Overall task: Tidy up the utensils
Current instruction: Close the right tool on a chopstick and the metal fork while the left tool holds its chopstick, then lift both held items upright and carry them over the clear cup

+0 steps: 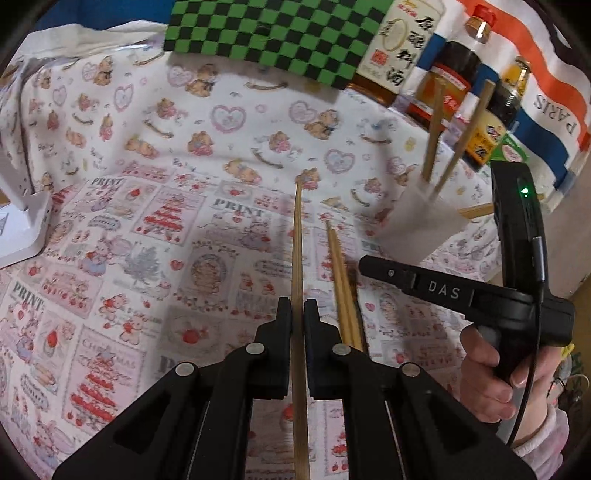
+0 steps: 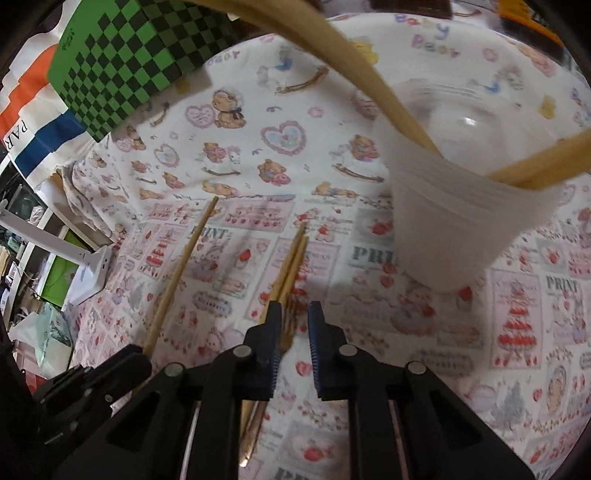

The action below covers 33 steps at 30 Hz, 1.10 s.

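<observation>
My left gripper (image 1: 297,306) is shut on a single wooden chopstick (image 1: 297,236) that points away along its fingers. A pair of chopsticks (image 1: 341,280) lies on the patterned cloth just to its right. My right gripper (image 2: 293,310) is open above that same pair (image 2: 293,254), with nothing held. It also shows in the left wrist view as a black tool (image 1: 436,290). A white cup (image 1: 424,218) at the right holds two upright chopsticks (image 1: 458,144). The cup (image 2: 454,214) is close in the right wrist view. The held chopstick (image 2: 181,266) shows at the left there.
Sauce bottles (image 1: 454,74) and a green checkered box (image 1: 273,33) stand at the back of the table. A white stand (image 1: 26,221) is at the left edge. A striped bag (image 1: 546,96) hangs at the back right.
</observation>
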Motion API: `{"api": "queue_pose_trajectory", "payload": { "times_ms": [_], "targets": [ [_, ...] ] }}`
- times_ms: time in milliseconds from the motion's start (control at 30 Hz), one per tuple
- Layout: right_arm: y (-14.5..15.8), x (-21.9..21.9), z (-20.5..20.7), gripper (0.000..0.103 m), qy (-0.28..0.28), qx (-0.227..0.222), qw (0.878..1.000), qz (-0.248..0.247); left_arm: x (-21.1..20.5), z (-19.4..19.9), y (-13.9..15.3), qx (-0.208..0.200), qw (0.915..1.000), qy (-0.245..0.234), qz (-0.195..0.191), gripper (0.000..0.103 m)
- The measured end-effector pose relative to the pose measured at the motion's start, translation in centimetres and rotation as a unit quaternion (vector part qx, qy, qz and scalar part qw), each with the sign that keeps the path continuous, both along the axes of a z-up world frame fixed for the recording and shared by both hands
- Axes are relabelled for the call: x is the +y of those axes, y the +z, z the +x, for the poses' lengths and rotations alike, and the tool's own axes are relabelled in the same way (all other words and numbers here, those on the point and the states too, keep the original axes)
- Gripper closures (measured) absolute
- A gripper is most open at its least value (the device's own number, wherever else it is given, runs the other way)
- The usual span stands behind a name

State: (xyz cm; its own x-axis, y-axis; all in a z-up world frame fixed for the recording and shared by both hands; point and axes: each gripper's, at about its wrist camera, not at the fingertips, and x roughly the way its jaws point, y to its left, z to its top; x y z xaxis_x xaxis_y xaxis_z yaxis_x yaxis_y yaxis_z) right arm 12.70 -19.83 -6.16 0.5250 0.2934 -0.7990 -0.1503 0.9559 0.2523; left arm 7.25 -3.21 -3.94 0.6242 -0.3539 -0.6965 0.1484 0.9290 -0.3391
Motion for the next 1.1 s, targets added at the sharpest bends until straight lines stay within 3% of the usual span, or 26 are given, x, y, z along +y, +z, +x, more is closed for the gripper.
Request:
{"api": "queue_pose_trajectory", "payload": {
  "times_ms": [400,600,833,967,1100],
  "targets": [
    [-1.1,1.0,0.9,0.090,-0.001,-0.001,1.000,-0.011,1.8,-0.8,1.8,-0.044,0.9974,0.016,-0.055,0.097],
    [-0.7,0.8,0.7,0.096,-0.008,-0.010,1.000,-0.003,2.5,-0.4,1.4,-0.032,0.9967,0.019,-0.072,0.097],
    [3.7,-0.5,-2.1,0.101,0.009,-0.070,0.997,0.016,1.0,0.5,-0.2,0.014,0.9988,-0.006,-0.046,0.097],
    [6.7,-1.3,-4.1,0.101,0.012,-0.113,0.993,0.026,0.0,0.3,-0.4,0.015,0.9997,-0.009,-0.017,0.097],
    [10.0,-1.9,-6.1,0.101,-0.002,-0.163,0.987,0.002,0.1,0.1,-0.3,0.007,0.9996,-0.011,-0.024,0.097]
  ]
}}
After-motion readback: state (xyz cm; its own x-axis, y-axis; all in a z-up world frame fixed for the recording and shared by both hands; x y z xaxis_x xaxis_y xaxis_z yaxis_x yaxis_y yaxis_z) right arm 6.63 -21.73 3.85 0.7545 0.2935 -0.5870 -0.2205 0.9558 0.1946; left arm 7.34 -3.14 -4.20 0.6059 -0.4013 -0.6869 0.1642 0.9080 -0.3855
